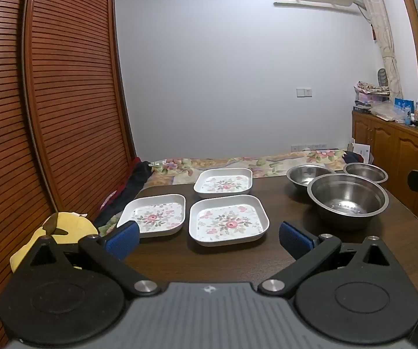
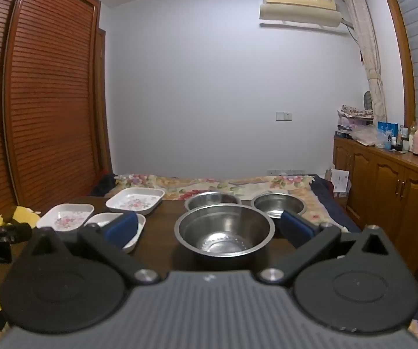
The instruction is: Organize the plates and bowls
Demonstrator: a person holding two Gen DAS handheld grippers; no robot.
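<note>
Three square white plates with flower prints lie on the dark wooden table: a near one, one to its left and a far one. To the right stand three steel bowls: a big near bowl, one behind it and a small one at far right. My left gripper hovers open in front of the near plate, nothing between its blue pads. In the right wrist view, my right gripper is open, facing the big bowl, with nothing held.
A slatted wooden wardrobe stands at the left. A yellow plush toy sits off the table's left edge. A flowered bed cover lies beyond the table. Wooden cabinets with clutter line the right wall.
</note>
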